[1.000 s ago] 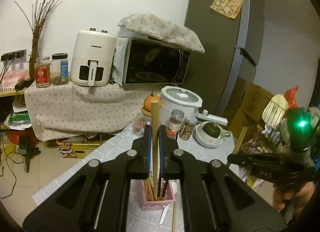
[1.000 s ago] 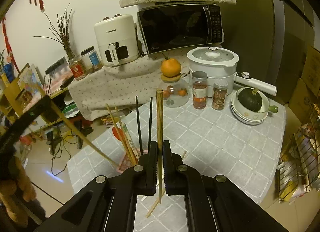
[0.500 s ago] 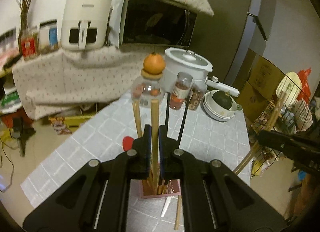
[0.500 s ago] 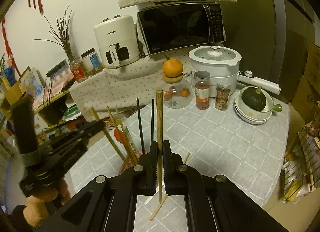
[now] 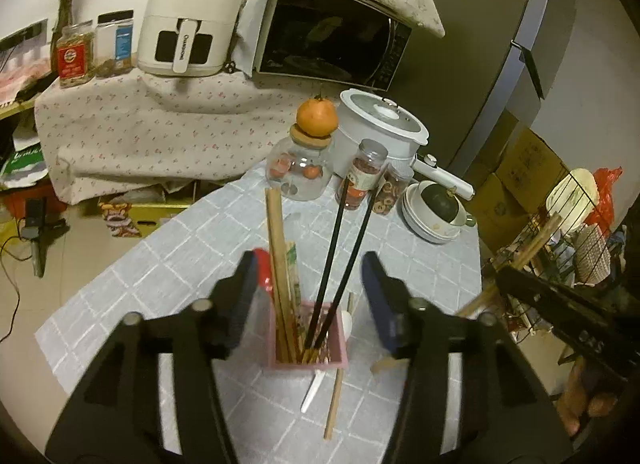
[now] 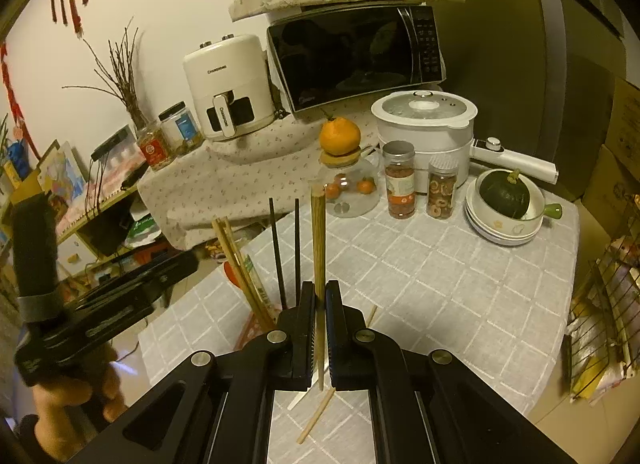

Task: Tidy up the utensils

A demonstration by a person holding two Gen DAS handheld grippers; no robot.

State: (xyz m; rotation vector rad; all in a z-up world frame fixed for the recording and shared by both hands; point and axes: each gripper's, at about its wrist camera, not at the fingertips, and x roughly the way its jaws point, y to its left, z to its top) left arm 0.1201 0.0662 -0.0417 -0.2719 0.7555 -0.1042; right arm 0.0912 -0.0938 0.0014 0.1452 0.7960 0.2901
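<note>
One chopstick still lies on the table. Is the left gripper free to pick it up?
Probably yes: the left gripper is open and empty, and the loose wooden chopstick lies uncovered beside the pink holder.

This is a home kitchen. A microwave (image 6: 356, 56) and an air fryer (image 6: 228, 88) stand on a cloth-covered shelf beside food jars (image 6: 154, 146). On the bench (image 6: 440, 276) sit a white pot (image 6: 424, 128), spice jars (image 6: 399, 180), stacked bowls (image 6: 502, 224), and a holder (image 5: 308, 340) of chopsticks. A fridge (image 5: 480, 64) rises behind.
</note>
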